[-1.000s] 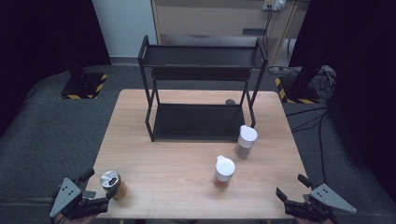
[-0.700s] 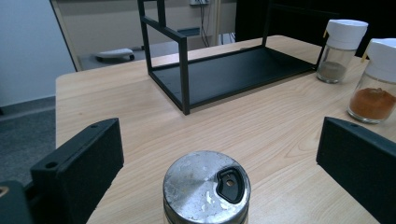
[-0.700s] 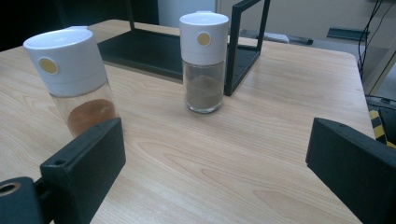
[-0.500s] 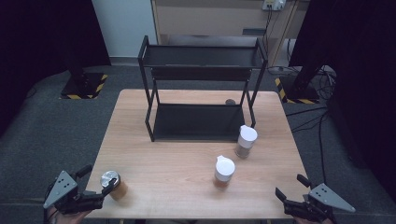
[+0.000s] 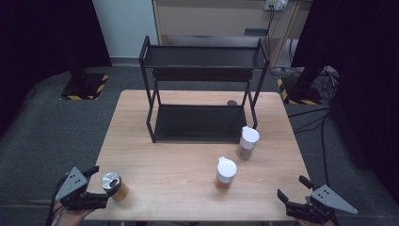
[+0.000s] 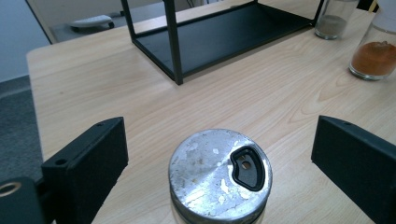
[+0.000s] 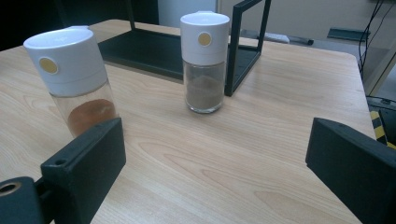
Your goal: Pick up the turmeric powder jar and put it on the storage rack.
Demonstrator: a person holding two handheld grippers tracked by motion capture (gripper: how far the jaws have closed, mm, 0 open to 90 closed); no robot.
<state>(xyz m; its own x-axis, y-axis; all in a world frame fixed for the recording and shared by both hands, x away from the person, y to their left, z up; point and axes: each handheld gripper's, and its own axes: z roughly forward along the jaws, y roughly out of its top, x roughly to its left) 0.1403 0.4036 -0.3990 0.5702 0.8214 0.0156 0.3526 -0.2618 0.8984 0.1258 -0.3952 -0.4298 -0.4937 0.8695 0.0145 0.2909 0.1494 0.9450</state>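
Left gripper view, round scuffed metal lid (image 6: 219, 175), woodgrain table (image 6: 116, 102)

The high view looks forward and down on the whole light wooden table (image 5: 188, 188) from above its near edge. The left gripper view sits low at the near left corner, very close above the dented silver metal lid of a jar (image 6: 219, 172), and faces far and right. The right gripper view sits low at the near right corner and faces far and left. All 3 views share the black 2-shelf metal rack (image 5: 202, 84) and the 2 white-capped glass spice jars (image 7: 205, 60).
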